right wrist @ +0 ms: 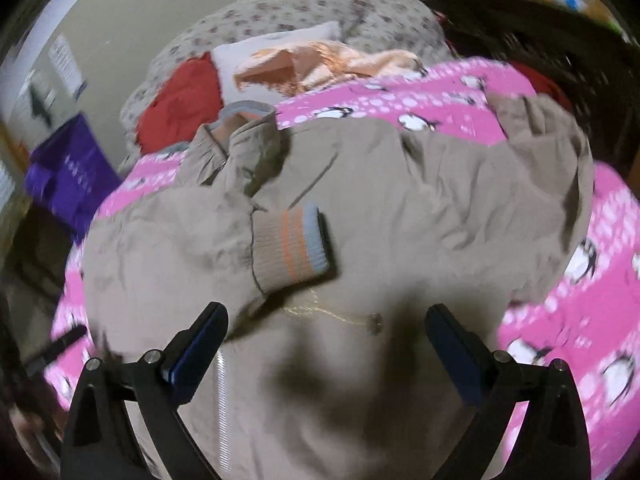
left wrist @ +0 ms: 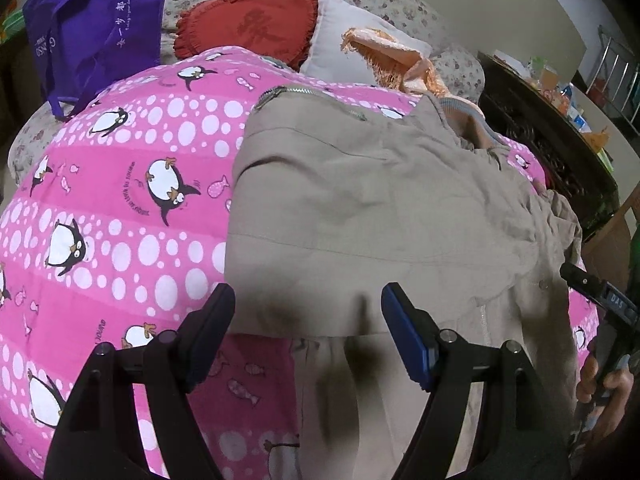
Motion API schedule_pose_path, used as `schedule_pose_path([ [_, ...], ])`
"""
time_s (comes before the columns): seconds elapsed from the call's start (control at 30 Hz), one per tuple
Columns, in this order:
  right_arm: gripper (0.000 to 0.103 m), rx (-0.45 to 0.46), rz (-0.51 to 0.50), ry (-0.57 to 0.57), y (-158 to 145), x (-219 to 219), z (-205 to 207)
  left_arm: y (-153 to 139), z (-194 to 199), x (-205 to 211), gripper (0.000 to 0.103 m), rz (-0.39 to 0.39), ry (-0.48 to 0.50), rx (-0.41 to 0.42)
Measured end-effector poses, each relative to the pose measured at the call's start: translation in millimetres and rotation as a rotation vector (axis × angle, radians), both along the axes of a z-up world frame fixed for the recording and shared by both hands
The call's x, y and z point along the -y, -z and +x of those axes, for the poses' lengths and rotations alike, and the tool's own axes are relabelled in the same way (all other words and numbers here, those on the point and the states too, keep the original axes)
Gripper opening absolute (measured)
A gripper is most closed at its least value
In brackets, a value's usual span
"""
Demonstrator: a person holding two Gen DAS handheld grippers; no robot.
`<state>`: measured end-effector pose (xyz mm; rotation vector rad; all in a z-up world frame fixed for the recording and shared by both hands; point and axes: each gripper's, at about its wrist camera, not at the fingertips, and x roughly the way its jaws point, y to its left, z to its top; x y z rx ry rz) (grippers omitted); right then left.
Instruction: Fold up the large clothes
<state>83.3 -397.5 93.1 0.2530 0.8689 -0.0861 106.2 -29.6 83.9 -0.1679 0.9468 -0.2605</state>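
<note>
**Beige jacket laid out on penguin quilt, both tools empty**

Item: beige jacket (left wrist: 384,208), large, with metal zipper, snap button and ribbed cuff (right wrist: 290,246) striped orange and grey-blue. It lies spread and partly folded on the pink quilt (left wrist: 120,208), one sleeve laid across the body so the cuff rests on top of the jacket.

Quilt: pink, white dots, penguin and fish print, with small curved lettering beside the penguins, too small to read.

Left tool (left wrist: 308,332): jaws apart, nothing between them, hovering over the jacket's near folded edge.

Right tool (right wrist: 326,344): jaws apart, nothing clamped, above the jacket just below the cuff. In the left wrist view it (left wrist: 600,300) shows at the jacket's right edge, marked "DAS", held in a hand (left wrist: 604,380).

Beyond the jacket: purple bag (left wrist: 92,28) with white Chinese characters and a line of small script, illegible; red heart cushion (left wrist: 248,20) bearing a tonal character; white pillow (left wrist: 348,36); peach fringed cloth (left wrist: 396,60).
</note>
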Motion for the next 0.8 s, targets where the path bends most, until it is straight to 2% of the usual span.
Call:
schedule_pose_path([
  [0.1,0.100,-0.008,0.016,-0.075,7.2,-7.1,8.5,-1.4,-0.6,-4.2,0.076,-0.002,-0.011,-0.005],
  [0.2,0.098,0.002,0.046,-0.078,12.2,-14.1,15.7,-5.2,-6.4,-9.7,0.076,-0.018,-0.018,-0.001],
  [0.27,0.094,-0.008,0.105,-0.067,17.0,-14.7,25.4,-7.0,-12.0,-11.6,0.076,-0.013,-0.014,0.007],
  [0.33,0.087,-0.014,0.219,-0.075,24.1,-13.3,38.3,-6.5,-16.4,-11.8,0.076,0.005,-0.009,0.007],
  [0.37,0.074,-0.019,0.267,-0.075,28.2,-13.5,44.0,-5.6,-17.7,-12.0,0.076,0.013,-0.007,0.005],
  [0.4,0.050,-0.021,0.304,-0.075,31.7,-14.1,48.5,-4.3,-19.9,-11.5,0.076,0.021,-0.006,0.002],
  [0.47,0.021,-0.022,0.351,-0.071,36.2,-15.5,55.3,-2.2,-22.4,-12.4,0.076,0.029,-0.008,-0.001],
  [0.53,0.019,0.039,0.377,-0.074,28.6,-13.5,51.4,-0.3,-24.2,-14.8,0.076,0.028,-0.012,-0.006],
  [0.6,0.018,0.110,0.357,-0.100,7.5,-12.7,42.0,2.4,-25.2,-18.6,0.076,0.026,-0.015,-0.012],
  [0.73,0.018,0.231,0.239,-0.109,-38.8,-7.3,18.1,9.6,-26.5,-21.1,0.076,0.039,-0.017,-0.028],
  [0.8,0.018,0.264,0.169,-0.063,-54.6,3.9,7.8,11.9,-26.3,-21.5,0.076,0.036,-0.020,-0.035],
])
